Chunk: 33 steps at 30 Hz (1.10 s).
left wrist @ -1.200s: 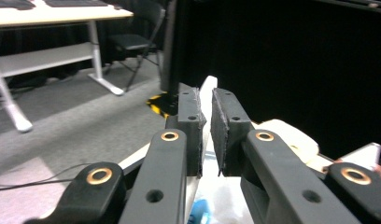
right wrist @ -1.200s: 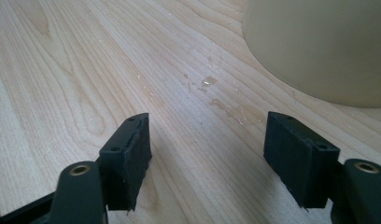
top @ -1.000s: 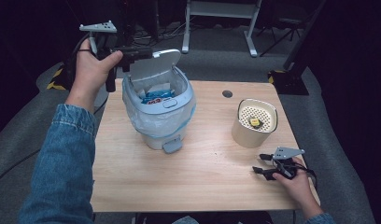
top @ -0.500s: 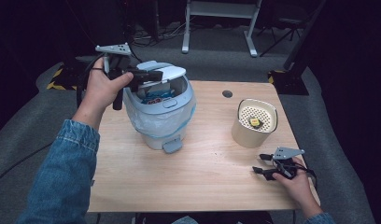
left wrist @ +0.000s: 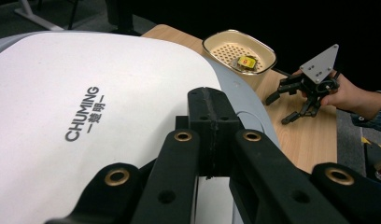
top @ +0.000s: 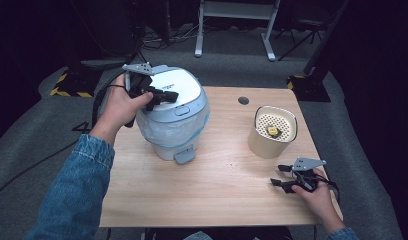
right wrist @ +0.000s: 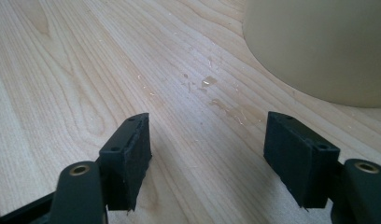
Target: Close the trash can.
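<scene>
At the left, the left gripper (top: 164,95) rests on the white lid (top: 179,90) of the pedal bin (top: 172,132), its fingers (left wrist: 212,126) pressed together with nothing between them, the tips lying flat against the lid, which looks lowered onto the bin. Below the fingers, the bin's liner bulges under the rim and the grey pedal (top: 184,156) juts toward the person. A push set this far off-centre could, I judge, tip or slide the light bin across the worktop (top: 227,195), or leave the lid unlatched over pinched liner. Well to the right of those fingers stands a cream container (top: 272,132) with a yellow item (top: 273,131) on its perforated top. Nearer the person, the right gripper (top: 287,182) sits low over the wood, fingers (right wrist: 128,158) spread and empty, the container just ahead of them.
</scene>
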Each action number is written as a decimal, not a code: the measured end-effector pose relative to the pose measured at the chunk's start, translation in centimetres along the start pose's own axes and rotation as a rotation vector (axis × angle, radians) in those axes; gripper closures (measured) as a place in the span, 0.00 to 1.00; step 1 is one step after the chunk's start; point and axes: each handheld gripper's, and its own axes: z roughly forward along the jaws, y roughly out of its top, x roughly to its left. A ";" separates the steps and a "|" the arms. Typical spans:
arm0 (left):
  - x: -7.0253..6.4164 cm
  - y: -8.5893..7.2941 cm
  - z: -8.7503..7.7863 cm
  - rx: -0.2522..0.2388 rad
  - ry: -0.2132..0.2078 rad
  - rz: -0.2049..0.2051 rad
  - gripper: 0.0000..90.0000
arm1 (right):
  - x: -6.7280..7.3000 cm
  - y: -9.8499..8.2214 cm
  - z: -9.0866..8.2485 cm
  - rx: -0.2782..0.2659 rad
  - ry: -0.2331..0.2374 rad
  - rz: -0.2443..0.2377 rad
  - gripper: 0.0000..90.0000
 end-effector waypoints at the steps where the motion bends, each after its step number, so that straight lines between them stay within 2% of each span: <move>1: 0.0 0.0 0.1 -0.002 -0.002 0.004 1.00 | 0.0 0.0 0.0 0.000 0.000 0.000 0.36; 4: 0.0 -0.1 0.3 -0.010 -0.006 -0.003 1.00 | 0.0 0.0 0.0 0.000 0.000 0.000 0.35; 7: -0.1 0.0 0.3 0.004 0.005 0.024 1.00 | 0.0 0.0 0.0 0.000 0.000 0.000 0.36; 10: -0.5 0.2 0.4 0.015 0.065 0.053 1.00 | 0.0 0.0 0.0 0.000 0.000 0.000 0.36; 11: -0.6 0.2 0.4 0.016 0.067 0.045 1.00 | 0.0 0.0 0.0 0.000 0.000 0.000 0.35; 12: -0.5 0.1 0.4 0.039 0.078 0.054 1.00 | 0.0 0.0 0.0 0.000 0.000 0.000 0.36; 14: -0.5 -0.3 0.6 0.008 0.052 0.023 1.00 | 0.0 0.0 0.0 0.000 0.000 -0.001 0.36; 16: -0.3 -0.7 0.8 -0.033 0.040 0.008 1.00 | 0.0 0.0 0.0 0.001 0.000 -0.002 0.35; 17: -0.4 -0.8 0.8 -0.044 0.049 0.018 1.00 | 0.0 0.0 0.0 0.000 0.000 -0.001 0.35; 18: -0.6 -0.8 0.7 -0.047 0.085 0.037 1.00 | 0.0 0.0 0.0 0.000 0.000 -0.001 0.36; 19: -0.7 -0.8 0.6 -0.045 0.104 0.034 1.00 | 0.0 0.0 0.0 0.000 0.004 -0.002 0.35; 20: -1.0 -0.7 0.5 -0.058 0.130 0.018 0.88 | -0.1 0.0 0.0 0.000 0.006 -0.002 0.35; 21: -1.2 -0.7 0.3 -0.054 0.147 0.022 0.71 | -0.1 0.0 0.0 0.001 0.009 -0.004 0.35; 22: -1.5 -0.7 0.0 -0.058 0.139 0.026 0.65 | -0.2 0.1 0.1 0.000 0.010 -0.005 0.35; 25: -2.9 -0.9 -1.1 -0.107 0.106 0.035 0.59 | -0.3 0.1 0.1 0.000 0.014 -0.008 0.35; 26: -3.5 -1.0 -1.5 -0.118 0.104 0.046 0.55 | -0.3 0.1 0.1 0.000 0.014 -0.008 0.35; 28: -4.9 -1.4 -2.2 -0.127 0.099 0.075 0.53 | -0.3 0.1 0.1 0.000 0.012 -0.012 0.35; 29: -5.6 -1.7 -2.5 -0.136 0.091 0.070 0.51 | -0.3 0.1 0.1 0.000 0.011 -0.012 0.35; 31: -6.9 -2.4 -3.1 -0.125 0.093 0.077 0.47 | -0.3 0.1 0.1 0.001 0.011 -0.012 0.35; 33: -7.9 -3.2 -3.5 -0.102 0.120 0.097 0.45 | -0.3 0.1 0.1 0.000 0.012 -0.010 0.35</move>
